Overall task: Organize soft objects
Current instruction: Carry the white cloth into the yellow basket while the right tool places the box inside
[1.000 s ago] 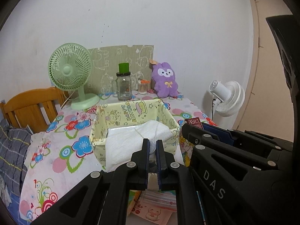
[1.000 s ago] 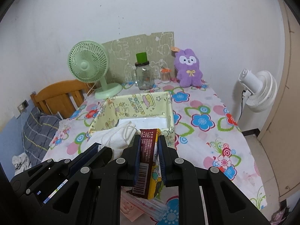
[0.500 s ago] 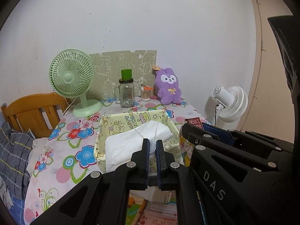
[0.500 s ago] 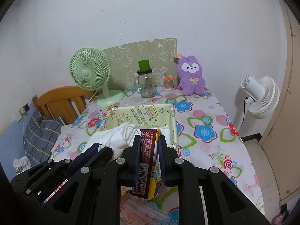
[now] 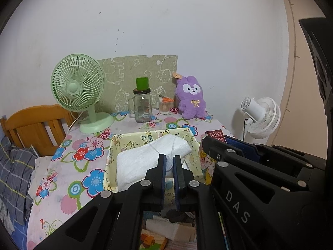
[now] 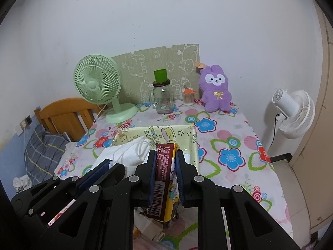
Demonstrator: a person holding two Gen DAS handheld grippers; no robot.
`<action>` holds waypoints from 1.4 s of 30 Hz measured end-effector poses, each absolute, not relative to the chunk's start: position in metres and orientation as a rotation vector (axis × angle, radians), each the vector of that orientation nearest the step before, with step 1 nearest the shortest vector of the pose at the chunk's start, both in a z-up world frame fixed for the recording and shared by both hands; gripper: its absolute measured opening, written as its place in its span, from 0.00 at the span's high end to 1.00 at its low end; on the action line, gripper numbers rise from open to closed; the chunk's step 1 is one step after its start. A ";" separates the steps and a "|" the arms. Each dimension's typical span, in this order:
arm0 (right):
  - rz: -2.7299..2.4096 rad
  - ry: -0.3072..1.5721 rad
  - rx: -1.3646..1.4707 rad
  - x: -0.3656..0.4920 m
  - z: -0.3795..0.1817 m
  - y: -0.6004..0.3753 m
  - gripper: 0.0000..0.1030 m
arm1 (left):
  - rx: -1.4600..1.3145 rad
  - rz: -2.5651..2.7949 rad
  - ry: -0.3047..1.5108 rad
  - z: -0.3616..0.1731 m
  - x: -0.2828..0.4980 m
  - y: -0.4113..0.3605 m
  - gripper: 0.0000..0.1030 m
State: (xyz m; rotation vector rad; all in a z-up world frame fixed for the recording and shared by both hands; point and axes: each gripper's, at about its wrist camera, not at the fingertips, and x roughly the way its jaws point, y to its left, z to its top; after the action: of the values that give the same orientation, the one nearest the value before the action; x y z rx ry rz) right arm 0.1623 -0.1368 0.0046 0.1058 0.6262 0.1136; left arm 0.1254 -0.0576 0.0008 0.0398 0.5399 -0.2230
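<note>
Left gripper (image 5: 169, 162) of mine clamped on folded white cloth bundle (image 5: 149, 160), right gripper (image 6: 165, 162) pinching brown-and-yellow printed packet (image 6: 164, 179), yellow cartoon-print fabric basket (image 6: 166, 134) just ahead.

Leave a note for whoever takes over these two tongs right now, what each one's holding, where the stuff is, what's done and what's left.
Left tongs: shut on the white cloth, held over the yellow fabric basket.
Right tongs: shut on the brown and yellow packet, at the basket's near right side.
Basket sits mid-table on the floral tablecloth; its inside is mostly hidden.
Purple plush bunny stands at the back by the wall.
Done: both items picked up.
Left: release both, probably into the basket; the plush may follow.
</note>
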 end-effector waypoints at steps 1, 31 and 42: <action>0.113 0.629 0.107 0.166 0.003 -0.137 0.80 | 0.040 -0.223 0.542 0.000 0.128 -0.058 0.96; 0.089 0.689 0.093 0.259 -0.030 -0.131 0.80 | -0.001 -0.191 0.639 -0.031 0.220 -0.050 0.96; 0.078 0.755 0.095 0.285 -0.053 -0.128 0.79 | 0.002 -0.142 0.702 -0.051 0.240 -0.047 0.95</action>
State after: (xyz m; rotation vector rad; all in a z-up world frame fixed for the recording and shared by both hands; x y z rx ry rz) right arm 0.2847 -0.1278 -0.0529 0.0953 0.7545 0.0777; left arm 0.2404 -0.0467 -0.0506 0.0024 0.7020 -0.1418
